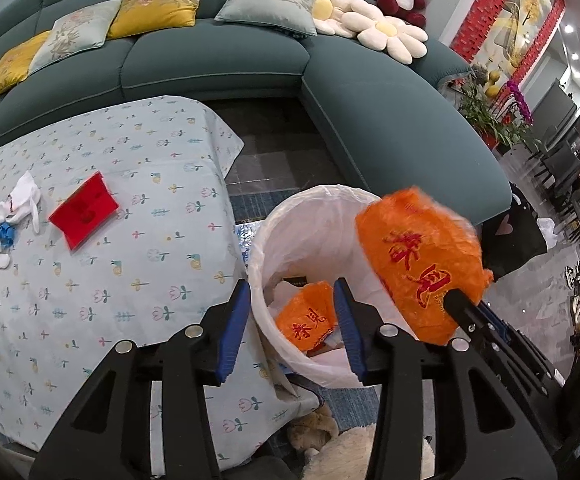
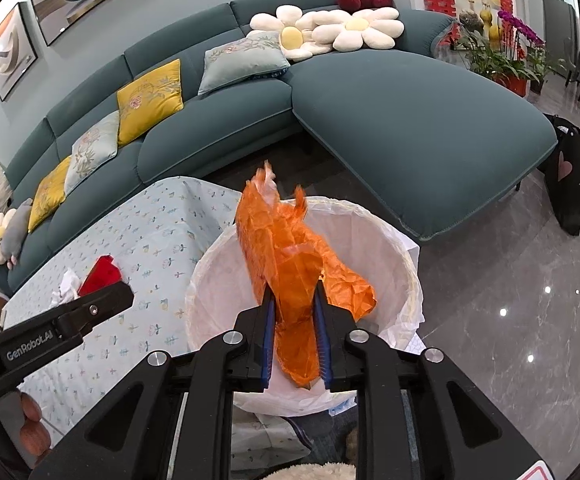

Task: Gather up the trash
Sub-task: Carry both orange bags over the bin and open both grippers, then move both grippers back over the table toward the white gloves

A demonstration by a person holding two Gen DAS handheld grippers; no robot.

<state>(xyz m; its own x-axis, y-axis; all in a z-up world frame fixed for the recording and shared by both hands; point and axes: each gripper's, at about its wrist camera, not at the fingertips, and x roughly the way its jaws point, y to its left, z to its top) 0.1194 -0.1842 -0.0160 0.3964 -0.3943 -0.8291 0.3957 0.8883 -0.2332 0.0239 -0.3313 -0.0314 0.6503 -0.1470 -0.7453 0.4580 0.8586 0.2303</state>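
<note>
An orange plastic bag is pinched between the blue pads of the right gripper, and it is held directly over the open mouth of the white-lined trash bin. In the right wrist view the bag's long axis runs forward along the fingers, its crumpled upper end reaching toward the bin's far rim while its lower tail hangs between the jaws toward the near wall. In the left wrist view the same bag is seen at the bin's right rim, above the liner, and a second orange bag is seen lying already inside the bin. The left gripper is held with its jaws spread and nothing between them, pointed down at the bin's near edge, just beside the cloth-covered table. The decisive relation is judged to be vertical: the bin's opening lies straight below the held bag, so a release by the right gripper is all that appears to be called for, with no sideways travel. On the table, a red packet and white crumpled tissue with a blue scrap are left uncollected, well apart from the bin and nearer the left gripper than the right.
</note>
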